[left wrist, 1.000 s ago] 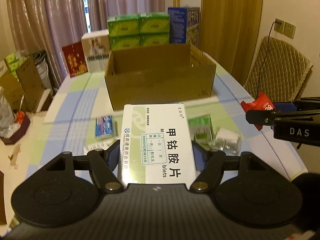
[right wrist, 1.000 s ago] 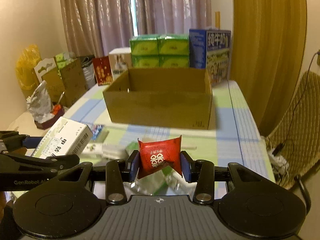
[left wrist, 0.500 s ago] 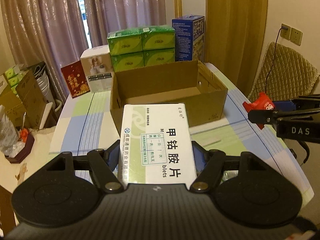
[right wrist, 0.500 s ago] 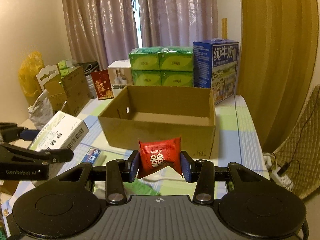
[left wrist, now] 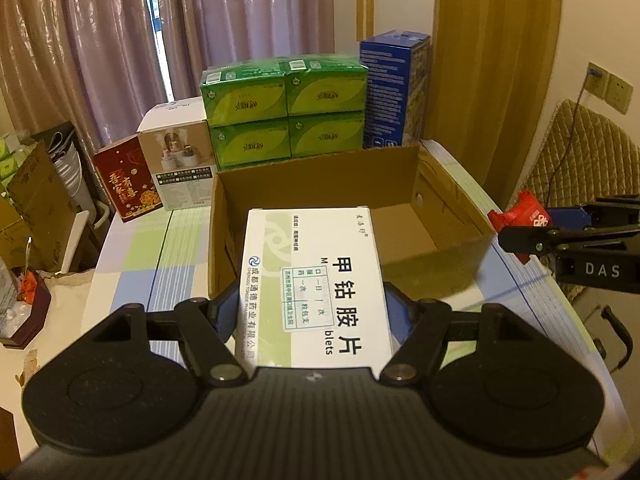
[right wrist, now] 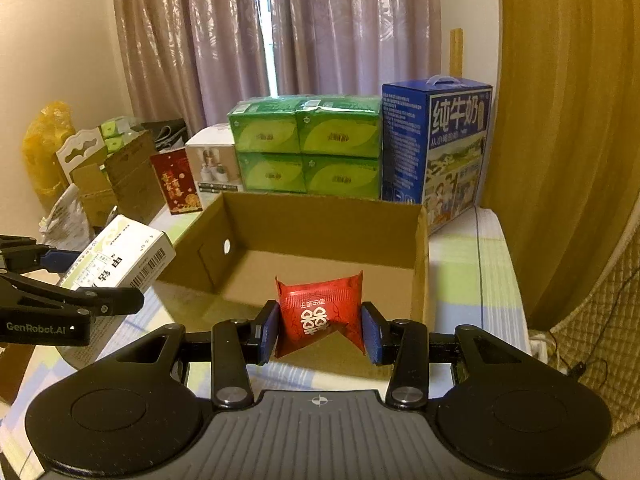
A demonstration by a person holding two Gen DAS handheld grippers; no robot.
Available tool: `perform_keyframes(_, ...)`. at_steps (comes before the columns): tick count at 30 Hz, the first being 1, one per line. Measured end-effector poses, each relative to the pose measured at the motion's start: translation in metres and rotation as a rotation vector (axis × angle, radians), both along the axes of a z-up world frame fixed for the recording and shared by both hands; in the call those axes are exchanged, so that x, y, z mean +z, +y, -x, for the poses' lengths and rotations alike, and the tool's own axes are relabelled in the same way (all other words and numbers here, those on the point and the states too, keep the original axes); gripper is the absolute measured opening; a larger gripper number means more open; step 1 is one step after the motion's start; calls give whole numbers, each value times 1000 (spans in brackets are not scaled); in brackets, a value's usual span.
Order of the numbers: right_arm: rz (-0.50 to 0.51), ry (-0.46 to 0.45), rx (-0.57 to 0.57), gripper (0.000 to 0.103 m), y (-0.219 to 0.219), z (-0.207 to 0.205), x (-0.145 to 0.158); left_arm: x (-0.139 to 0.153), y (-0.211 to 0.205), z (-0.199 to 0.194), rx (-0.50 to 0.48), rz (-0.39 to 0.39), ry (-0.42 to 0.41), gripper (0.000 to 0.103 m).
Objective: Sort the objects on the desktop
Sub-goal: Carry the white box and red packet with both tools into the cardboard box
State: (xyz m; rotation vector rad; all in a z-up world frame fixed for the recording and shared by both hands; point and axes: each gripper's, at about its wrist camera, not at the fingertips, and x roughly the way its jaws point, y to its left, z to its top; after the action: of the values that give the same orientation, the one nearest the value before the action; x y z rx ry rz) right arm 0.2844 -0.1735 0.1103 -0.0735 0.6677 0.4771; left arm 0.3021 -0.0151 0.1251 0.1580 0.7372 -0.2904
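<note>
Curtains and stacked cartons at the back, both tools hanging over the open cardboard box (right wrist: 320, 240) on the checked tabletop (left wrist: 132, 280).

Going left to right: the left tool (left wrist: 308, 312) is clamping a white medicine box (left wrist: 316, 280) by its long sides, and that box is sitting up in the air right over the near left corner of the cardboard box. Over on the right, the right tool (right wrist: 320, 326) is pinching a small red packet (right wrist: 320, 312) between its blue pads, hovering over the near wall of the same box, whose floor is looking bare where I can see it. Behind it, a dark red card (left wrist: 126, 180), a white carton (left wrist: 180, 160), four green packs (left wrist: 284, 108) and a blue milk carton (right wrist: 440, 148) are lining up.
</note>
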Motion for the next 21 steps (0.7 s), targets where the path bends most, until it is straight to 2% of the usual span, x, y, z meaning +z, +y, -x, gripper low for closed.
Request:
perform_keyframes(10, -7, 23, -10, 41, 21, -69, -6, -10, 0, -76, 20, 14, 15, 67)
perform_keyframes(21, 4, 90, -31, 41, 38, -113, -45, -37, -2, -124, 27, 30, 43, 67)
